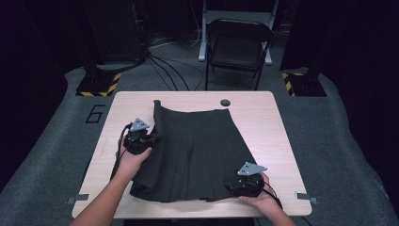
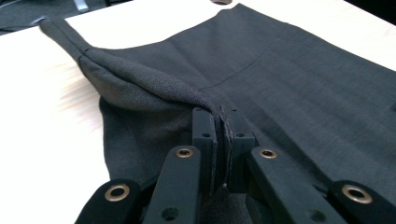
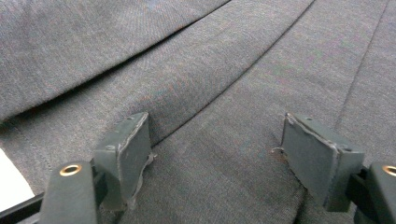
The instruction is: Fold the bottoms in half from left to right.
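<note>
Item 1: pleated skirt [image 1: 197, 150], dark grey/charcoal, spread flat on light wood table [image 1: 277, 127], waistband toward far edge, hem toward person. Pleats run waist-to-hem. Left side seam edge raised off the table into a ridge that runs from the far waist corner down into the left fingers.

Item 2: left gripper [image 2: 219, 135], held in person's left hand [image 1: 134, 157] at skirt's left edge, approx mid-length. Fingers [image 2: 204, 135] clenched on a fold of the skirt fabric; cloth sandwiched betw. both pads, no gap visible. Fabric slopes up from table to the pinch point; rest of skirt lies flat to the right of and beyond the fingers.

Item 3: right gripper [image 3: 224, 154], held in person's right hand [image 1: 261, 200] at skirt's near-right hem corner. Fingers [image 3: 126, 154] spread wide, released, nothing betw. them but flat skirt cloth beneath; a pleat crease runs diagonally just ahead of the left-hand pad. Contact w/ cloth: cannot tell.

Item 4: misc. Small dark round grommet [image 1: 225, 102] in table, beyond waistband, apart from skirt. Folding chair [image 1: 237, 47] on floor behind table.
</note>
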The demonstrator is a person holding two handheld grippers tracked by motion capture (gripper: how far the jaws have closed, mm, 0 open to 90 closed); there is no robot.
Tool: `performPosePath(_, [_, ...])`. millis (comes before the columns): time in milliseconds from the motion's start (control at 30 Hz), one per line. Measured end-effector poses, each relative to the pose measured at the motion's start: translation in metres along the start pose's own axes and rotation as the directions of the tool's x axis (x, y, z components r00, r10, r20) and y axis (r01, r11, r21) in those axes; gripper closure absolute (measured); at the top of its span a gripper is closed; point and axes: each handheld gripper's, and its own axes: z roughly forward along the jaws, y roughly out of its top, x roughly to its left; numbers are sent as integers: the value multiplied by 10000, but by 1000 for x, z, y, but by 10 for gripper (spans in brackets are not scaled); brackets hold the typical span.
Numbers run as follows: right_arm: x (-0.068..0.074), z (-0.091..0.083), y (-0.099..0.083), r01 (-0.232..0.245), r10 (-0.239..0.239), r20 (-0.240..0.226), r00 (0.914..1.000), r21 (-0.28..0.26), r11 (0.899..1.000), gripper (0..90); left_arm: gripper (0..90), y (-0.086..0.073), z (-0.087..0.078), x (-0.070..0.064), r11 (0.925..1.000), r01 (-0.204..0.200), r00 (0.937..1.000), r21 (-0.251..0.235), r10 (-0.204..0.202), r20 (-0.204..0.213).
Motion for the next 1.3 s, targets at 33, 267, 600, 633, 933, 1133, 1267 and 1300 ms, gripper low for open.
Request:
performPosePath(33, [0,0,0,4,-4,1,10000,7,10000,235,850,1,1,-2,10000,-48,10000,19,48,37])
performPosePath(267, [0,0,0,5,-5,14,10000,-10,10000,235,851,9,6,-13,9998,-154,9995,-126,158,284])
performPosePath(600, [0,0,0,12,-12,22,10000,2,10000,235,851,27,5,-26,9982,-575,9959,-177,585,683])
performPosePath(633, [0,0,0,20,-20,21,10000,6,10000,235,851,29,5,-27,9982,-569,9958,-192,581,703])
performPosePath(933, [0,0,0,15,-15,24,10000,-25,10000,235,852,42,7,-36,9969,-765,9924,-197,781,951])
performPosePath(1133, [0,0,0,12,-12,17,10000,-1,10000,235,852,43,19,-50,9960,-891,9877,-74,893,1284])
performPosePath(1267, [0,0,0,39,-39,11,10000,-1,10000,235,852,44,28,-58,9952,-981,9849,-39,976,1427])
performPosePath(1300, [0,0,0,-5,5,9,10000,-50,10000,235,852,44,30,-60,9953,-970,9844,-68,969,1470])
